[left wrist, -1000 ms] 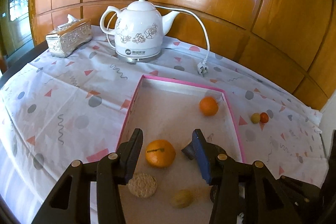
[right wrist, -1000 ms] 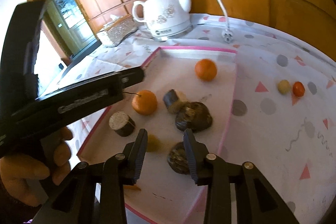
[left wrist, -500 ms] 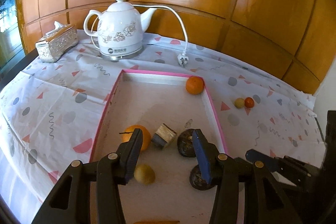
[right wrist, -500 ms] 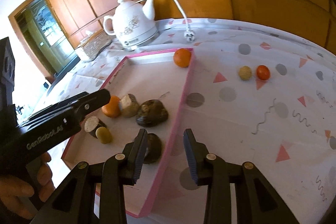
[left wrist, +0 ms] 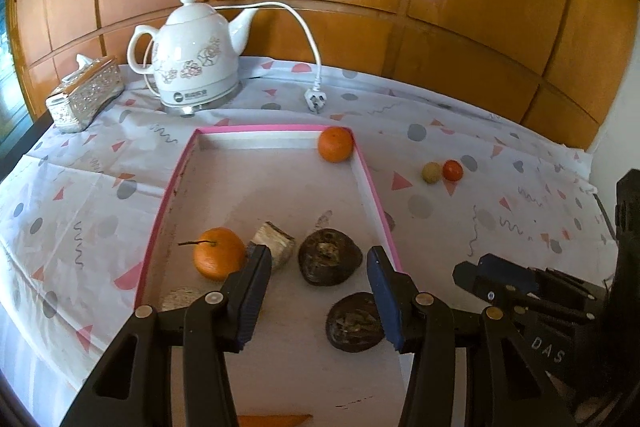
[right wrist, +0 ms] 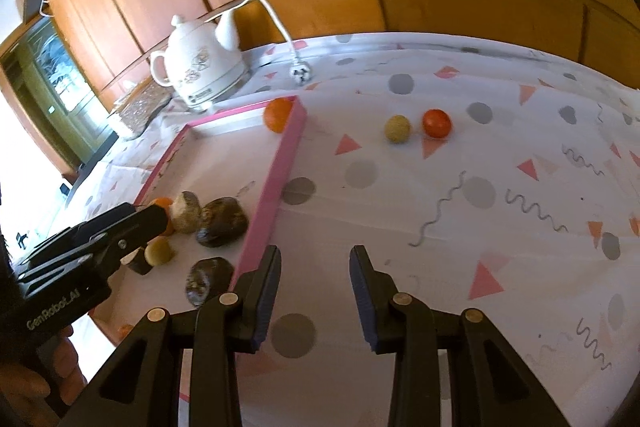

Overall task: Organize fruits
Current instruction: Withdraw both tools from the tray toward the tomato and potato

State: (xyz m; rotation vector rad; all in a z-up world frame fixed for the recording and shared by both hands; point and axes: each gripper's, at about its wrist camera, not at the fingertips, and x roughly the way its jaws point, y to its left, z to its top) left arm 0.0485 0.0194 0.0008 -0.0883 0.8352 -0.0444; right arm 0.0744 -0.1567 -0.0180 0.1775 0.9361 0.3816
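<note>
Much near the bottom of the left wrist view is cut off or masked: a thin orange sliver (left wrist: 276, 419) at the frame's lower edge cannot be identified, and a pale rough round piece (left wrist: 181, 298) is partly behind the left gripper's finger. The left gripper (left wrist: 318, 301) hangs over the near end of the pink-rimmed tray (left wrist: 376, 195), jaws spread with nothing between them. In the tray lie a stemmed orange (left wrist: 218, 253), a pale cut chunk (left wrist: 276, 244) touching it, and two dark wrinkled fruits (left wrist: 329, 257) (left wrist: 354, 323) of unclear kind; the nearer one is partly covered by the right finger. Another orange (left wrist: 335, 144) sits in the far right corner against the rim. A small yellowish fruit (right wrist: 160, 251) shows only from the right wrist camera. The right gripper (right wrist: 314, 291) is over the patterned tabletop (right wrist: 500, 187) just right of the tray, jaws apart and empty. Out on the cloth, a yellow-green ball (right wrist: 397, 128) and a red tomato-like fruit (right wrist: 436, 123) rest just beside each other.
</note>
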